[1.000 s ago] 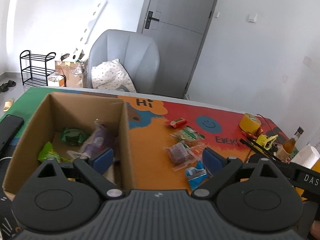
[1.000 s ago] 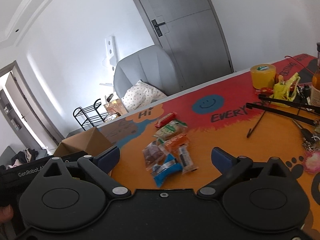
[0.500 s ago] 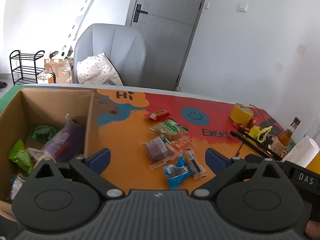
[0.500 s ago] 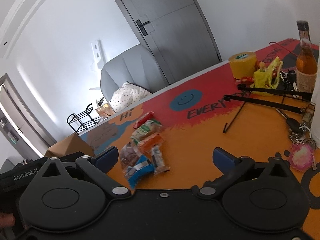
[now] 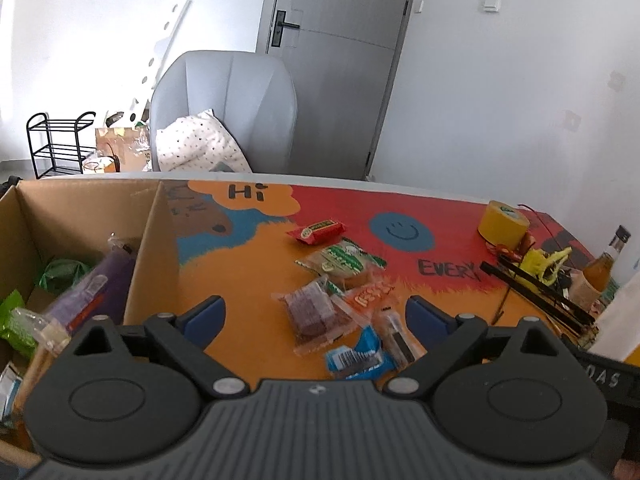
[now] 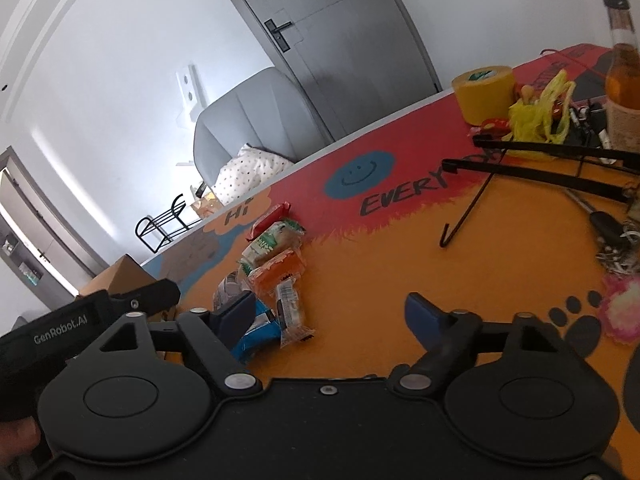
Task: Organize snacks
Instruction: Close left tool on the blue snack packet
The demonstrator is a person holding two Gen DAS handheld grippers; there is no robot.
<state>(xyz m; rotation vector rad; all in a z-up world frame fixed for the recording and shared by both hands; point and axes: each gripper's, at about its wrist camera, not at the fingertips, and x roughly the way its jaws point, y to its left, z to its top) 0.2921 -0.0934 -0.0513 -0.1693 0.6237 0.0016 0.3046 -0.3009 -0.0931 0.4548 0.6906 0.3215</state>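
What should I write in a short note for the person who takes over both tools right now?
Left tool: open, empty, jaws just narrowed slightly, above the snack pile.
Right tool: open, empty, jaws have just been closing; nothing between them.
Done: several packets are in the cardboard box.
Left: six on the table: red bar, green packet, brown packet, orange packet, blue packet, clear packet.

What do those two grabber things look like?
Both are black plastic. The left tongs have a ribbed dark grey body, two round discs, and blue pads. The right tongs look the same with a smooth black body. White "GenRobot.AI" lettering runs along the left one's side.
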